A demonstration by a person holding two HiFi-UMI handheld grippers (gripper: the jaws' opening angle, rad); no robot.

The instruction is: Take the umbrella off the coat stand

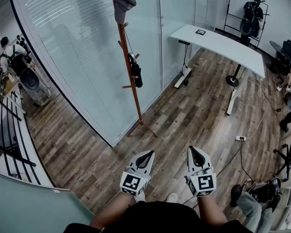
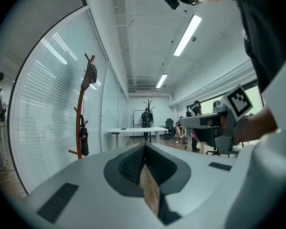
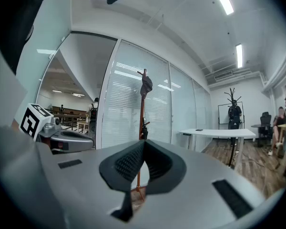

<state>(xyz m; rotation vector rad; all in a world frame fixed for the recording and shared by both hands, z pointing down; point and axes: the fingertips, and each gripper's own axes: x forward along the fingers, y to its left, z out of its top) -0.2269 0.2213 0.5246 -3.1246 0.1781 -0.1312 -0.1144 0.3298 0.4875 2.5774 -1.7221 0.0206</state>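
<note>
A slim wooden coat stand (image 1: 131, 81) rises in front of the glass wall, a grey cap (image 1: 121, 1) on its top. A black folded umbrella (image 1: 136, 73) hangs by its strap from a peg at mid height. My left gripper (image 1: 145, 158) and right gripper (image 1: 195, 155) are held level, side by side, well short of the stand, both shut and empty. In the left gripper view the stand (image 2: 78, 128) and umbrella (image 2: 84, 140) are far off at the left. The right gripper view has the stand (image 3: 142, 111) and umbrella (image 3: 144, 129) straight ahead beyond the jaws.
A glass wall with blinds (image 1: 82, 47) curves behind the stand. A white desk (image 1: 218, 43) stands at the back right, a power strip (image 1: 240, 138) with cables on the wood floor. Seated people and chairs line the right edge, and another stand (image 1: 252, 13) is in the far corner.
</note>
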